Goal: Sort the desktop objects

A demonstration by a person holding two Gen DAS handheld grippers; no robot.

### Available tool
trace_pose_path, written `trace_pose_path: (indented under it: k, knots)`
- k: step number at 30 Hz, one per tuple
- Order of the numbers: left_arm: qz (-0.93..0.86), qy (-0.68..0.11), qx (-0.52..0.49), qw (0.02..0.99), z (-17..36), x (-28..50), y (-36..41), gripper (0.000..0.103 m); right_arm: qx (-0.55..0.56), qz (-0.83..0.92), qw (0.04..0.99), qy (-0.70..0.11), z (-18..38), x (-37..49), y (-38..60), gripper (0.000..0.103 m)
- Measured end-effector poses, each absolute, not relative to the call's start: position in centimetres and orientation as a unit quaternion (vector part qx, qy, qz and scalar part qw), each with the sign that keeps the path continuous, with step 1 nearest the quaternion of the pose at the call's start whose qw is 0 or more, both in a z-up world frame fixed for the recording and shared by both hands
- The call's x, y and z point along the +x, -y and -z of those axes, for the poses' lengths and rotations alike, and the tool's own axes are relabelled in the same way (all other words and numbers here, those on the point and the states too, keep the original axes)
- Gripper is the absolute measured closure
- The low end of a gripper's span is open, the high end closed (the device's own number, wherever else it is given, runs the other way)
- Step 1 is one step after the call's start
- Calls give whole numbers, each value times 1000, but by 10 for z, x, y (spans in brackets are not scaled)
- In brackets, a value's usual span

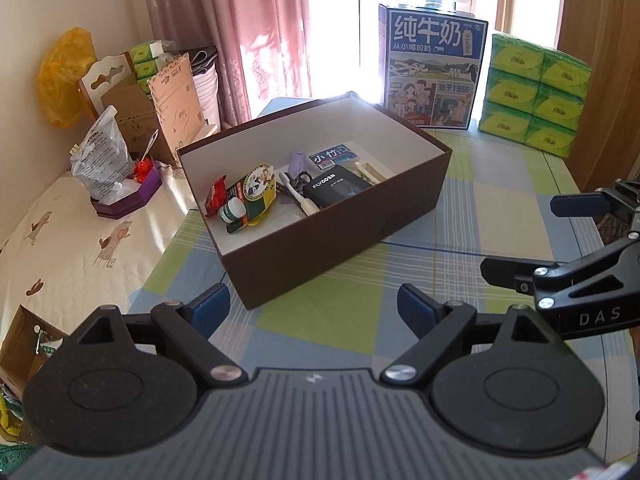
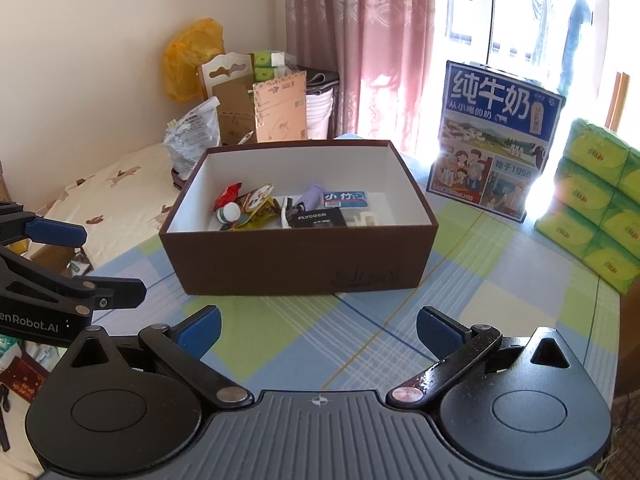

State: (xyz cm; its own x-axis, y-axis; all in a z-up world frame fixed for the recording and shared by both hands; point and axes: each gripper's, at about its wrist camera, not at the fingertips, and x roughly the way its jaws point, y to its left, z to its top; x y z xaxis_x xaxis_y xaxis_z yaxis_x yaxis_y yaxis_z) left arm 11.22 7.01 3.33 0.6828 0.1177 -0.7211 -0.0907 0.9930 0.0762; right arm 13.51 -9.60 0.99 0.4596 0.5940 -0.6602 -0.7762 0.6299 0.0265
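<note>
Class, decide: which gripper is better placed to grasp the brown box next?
Neither clearly: left gripper and right gripper both hang open and empty before the brown box; the right faces its long side squarely.

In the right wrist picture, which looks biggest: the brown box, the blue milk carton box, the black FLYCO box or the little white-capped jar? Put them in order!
1. brown box
2. blue milk carton box, though it stands farther back, so its real size is unsure
3. black FLYCO box
4. little white-capped jar
</note>
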Motion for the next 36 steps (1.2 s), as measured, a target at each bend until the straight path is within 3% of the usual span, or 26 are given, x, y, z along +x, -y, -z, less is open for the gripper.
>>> trace_pose_path:
  k: [36]
  knots:
    - [-93,-404,-5,910,-19,60,-33,13,-158,-425,826,-335,7,113,137,2]
